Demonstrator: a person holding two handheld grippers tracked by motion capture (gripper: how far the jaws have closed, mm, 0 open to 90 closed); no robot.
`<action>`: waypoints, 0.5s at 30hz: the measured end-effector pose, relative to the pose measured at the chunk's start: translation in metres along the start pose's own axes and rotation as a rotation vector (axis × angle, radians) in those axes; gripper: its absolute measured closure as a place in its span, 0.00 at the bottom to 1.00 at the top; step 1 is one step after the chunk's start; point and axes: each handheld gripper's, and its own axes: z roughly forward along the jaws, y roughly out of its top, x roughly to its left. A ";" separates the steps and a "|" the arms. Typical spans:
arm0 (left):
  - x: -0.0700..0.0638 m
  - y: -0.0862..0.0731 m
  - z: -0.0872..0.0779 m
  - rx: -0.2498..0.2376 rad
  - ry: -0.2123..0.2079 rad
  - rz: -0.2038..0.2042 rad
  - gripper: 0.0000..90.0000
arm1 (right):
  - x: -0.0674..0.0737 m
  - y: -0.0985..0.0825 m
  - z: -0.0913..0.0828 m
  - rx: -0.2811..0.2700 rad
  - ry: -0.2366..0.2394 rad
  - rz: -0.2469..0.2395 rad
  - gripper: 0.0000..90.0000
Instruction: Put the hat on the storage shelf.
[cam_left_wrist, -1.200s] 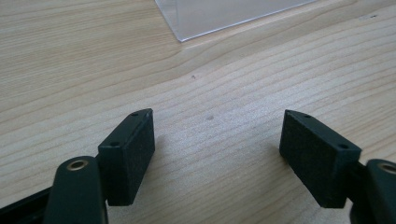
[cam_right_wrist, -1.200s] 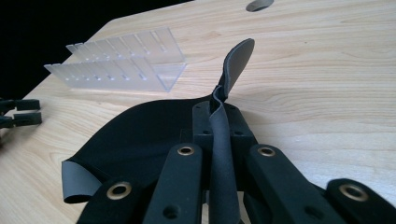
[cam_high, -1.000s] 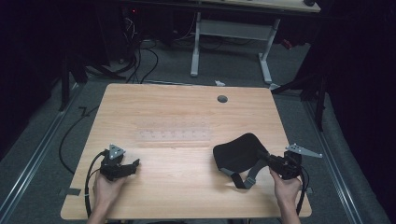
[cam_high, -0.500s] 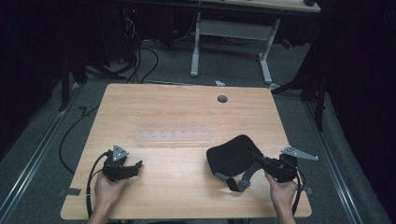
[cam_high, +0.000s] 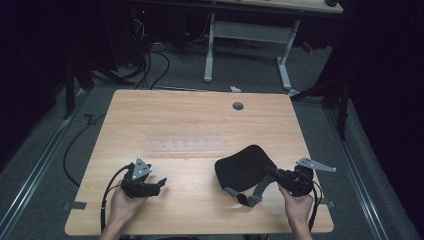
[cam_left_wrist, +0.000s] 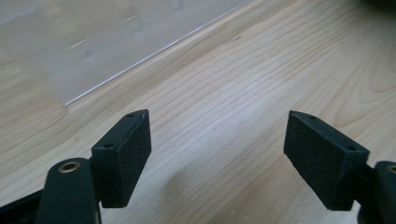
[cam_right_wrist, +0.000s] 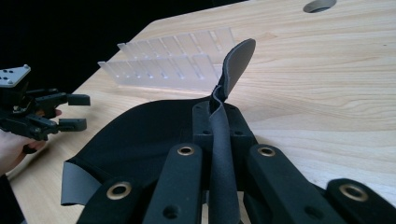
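Right tool (cam_high: 272, 172) is clamped on the strap of a black cap (cam_high: 243, 167) at the near right of the table (cam_high: 190, 120); left tool (cam_high: 159, 183) is spread wide over bare wood. Thin pinch, so the strap could slip. Beyond sits a clear tray (cam_high: 185, 145); dragging the cap could knock it.

The table (cam_high: 200, 130) is evenly lit from above while the floor and room around it sink into near-black. In the high view the picture is soft and grainy, with faint shadows. In the left gripper view the wood grain is sharp and the clear tray (cam_left_wrist: 116, 42) shows pale glare.
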 end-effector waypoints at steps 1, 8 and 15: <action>-0.003 0.000 0.000 0.001 -0.010 0.005 0.26 | 0.001 0.000 0.001 0.000 0.004 -0.001 0.96; -0.035 0.000 0.003 0.009 -0.100 0.056 0.25 | 0.010 0.004 0.008 0.011 0.028 -0.012 0.96; -0.062 0.001 0.001 0.007 -0.185 0.091 0.25 | 0.019 0.006 0.013 0.015 0.056 -0.014 0.96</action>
